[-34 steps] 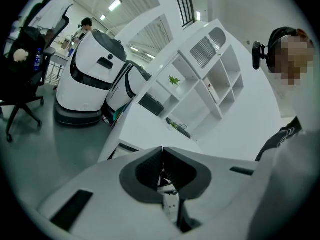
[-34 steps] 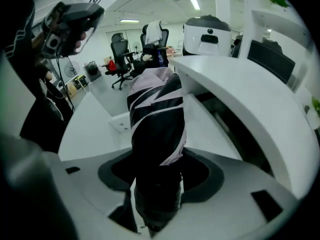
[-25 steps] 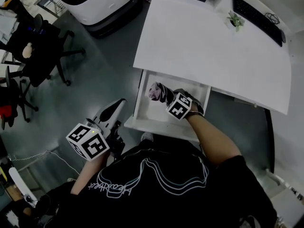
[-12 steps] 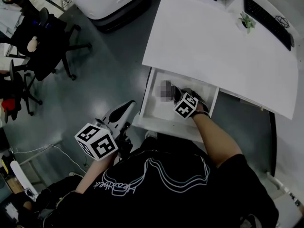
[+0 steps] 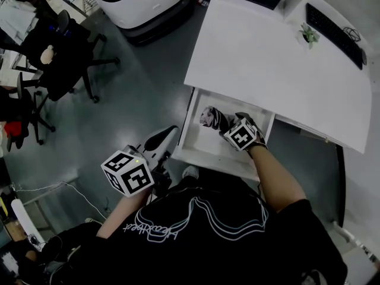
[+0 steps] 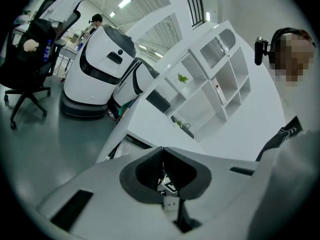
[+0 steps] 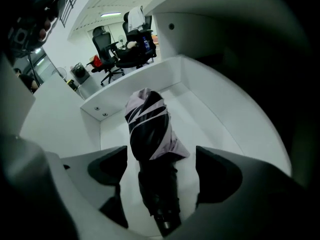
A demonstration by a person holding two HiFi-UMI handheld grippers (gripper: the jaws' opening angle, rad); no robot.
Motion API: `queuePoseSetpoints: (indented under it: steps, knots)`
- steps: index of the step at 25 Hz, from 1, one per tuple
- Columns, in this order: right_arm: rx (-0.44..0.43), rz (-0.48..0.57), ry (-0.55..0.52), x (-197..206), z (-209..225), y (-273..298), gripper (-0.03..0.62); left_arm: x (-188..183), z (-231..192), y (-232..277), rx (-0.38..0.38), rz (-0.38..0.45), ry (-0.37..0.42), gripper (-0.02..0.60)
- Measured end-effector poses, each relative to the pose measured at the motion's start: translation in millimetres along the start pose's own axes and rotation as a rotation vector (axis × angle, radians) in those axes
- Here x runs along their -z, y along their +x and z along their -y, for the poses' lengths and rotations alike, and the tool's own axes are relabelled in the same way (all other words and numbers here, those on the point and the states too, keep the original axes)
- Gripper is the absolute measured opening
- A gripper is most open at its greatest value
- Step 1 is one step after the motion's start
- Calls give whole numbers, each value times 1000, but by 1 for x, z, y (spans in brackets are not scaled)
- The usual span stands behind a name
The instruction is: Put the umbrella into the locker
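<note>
A folded black and pale-lilac umbrella lies on the floor of the pulled-out white drawer under the desk. In the right gripper view the umbrella runs lengthways between the jaws, its dark handle end nearest the camera. My right gripper is opening; its pads stand wide apart on either side and do not press the umbrella. From the head view the right gripper points steeply down into the drawer. My left gripper hangs left of the drawer over the floor, its jaws shut on nothing.
The white desk above the drawer carries a keyboard and a small plant. Black office chairs stand at the left, a white machine at the top. Grey floor lies left of the drawer.
The right jaws have spread wide and released the umbrella, which now rests in the drawer. The left gripper has kept its place.
</note>
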State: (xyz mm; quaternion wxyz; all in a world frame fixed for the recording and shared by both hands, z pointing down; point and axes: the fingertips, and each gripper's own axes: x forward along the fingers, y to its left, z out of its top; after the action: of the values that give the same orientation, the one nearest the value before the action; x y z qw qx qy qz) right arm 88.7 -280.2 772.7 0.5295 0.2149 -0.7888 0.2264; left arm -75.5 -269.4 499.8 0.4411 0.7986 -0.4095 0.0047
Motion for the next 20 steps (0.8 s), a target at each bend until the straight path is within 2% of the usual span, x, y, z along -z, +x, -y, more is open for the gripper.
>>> queuePoseSetpoints:
  steps: [4, 8, 11, 14, 17, 20]
  knots:
    - [48, 74, 38, -6, 4, -33, 416, -6, 13, -2, 40, 10, 25, 6]
    - [69, 215, 72, -33, 1, -86, 391, -11, 28, -2, 81, 10, 62, 5]
    - [50, 378, 109, -60, -8, -136, 357, -16, 42, -5, 110, 13, 92, 6]
    - [8, 601, 174, -88, -24, -199, 321, -21, 58, -11, 146, 12, 139, 6]
    - [-6, 809, 200, -109, -41, -265, 238, -27, 78, -15, 183, 12, 202, 6]
    - [-18, 948, 248, -117, -53, -317, 166, -37, 100, -17, 223, 26, 245, 6]
